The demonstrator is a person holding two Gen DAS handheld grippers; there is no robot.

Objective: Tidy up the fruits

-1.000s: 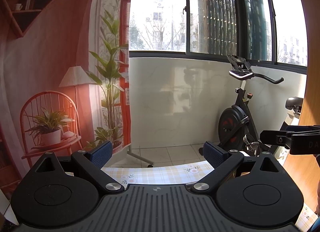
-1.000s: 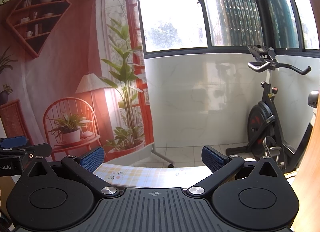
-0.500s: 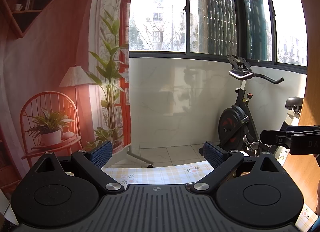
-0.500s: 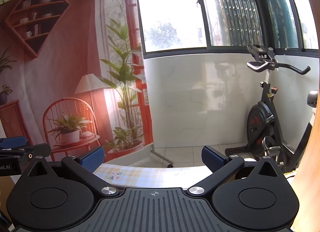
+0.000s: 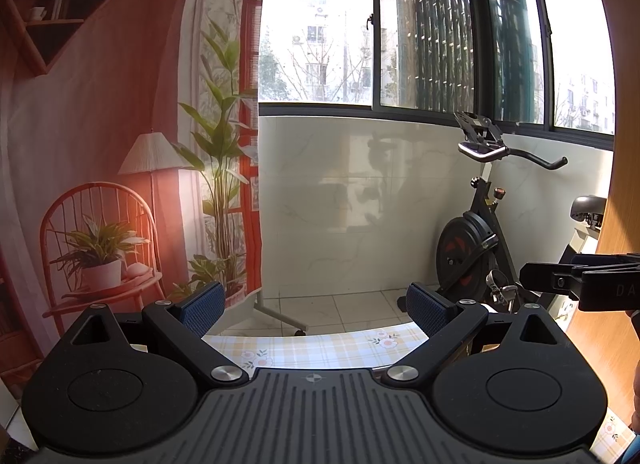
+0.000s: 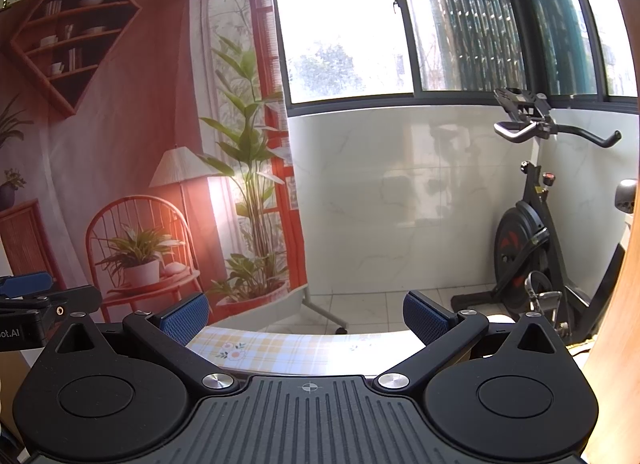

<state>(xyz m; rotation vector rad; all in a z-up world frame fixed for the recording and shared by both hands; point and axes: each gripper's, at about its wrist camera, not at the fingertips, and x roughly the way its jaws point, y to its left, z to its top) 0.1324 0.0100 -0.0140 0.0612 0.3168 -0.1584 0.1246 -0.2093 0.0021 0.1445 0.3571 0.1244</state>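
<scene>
Two grippers are held level, side by side, both facing a window wall. The left gripper has two black arms tipped with blue, cross-hatched pads; its fingers stand wide apart with nothing between them. The right gripper matches it in build, and its fingers are equally wide and empty. Each body is matte black plastic with a ribbed centre plate, two round discs and two silver pivot screws. In the left wrist view the right gripper shows as a black bar at the right edge; in the right wrist view the left one pokes in at the left edge.

No fruit shows in either view, so its place cannot be told.

One worktop lies below the fingers, covered by a cloth of yellow checks with small printed flowers. Beyond it hangs one printed backdrop, a fabric sheet picturing a red room with a chair, a lamp and plants. One exercise bike stands on the pale tiled floor, black with a round flywheel and curved handlebars. The wall under the window is glossy white marble-look tile.
</scene>
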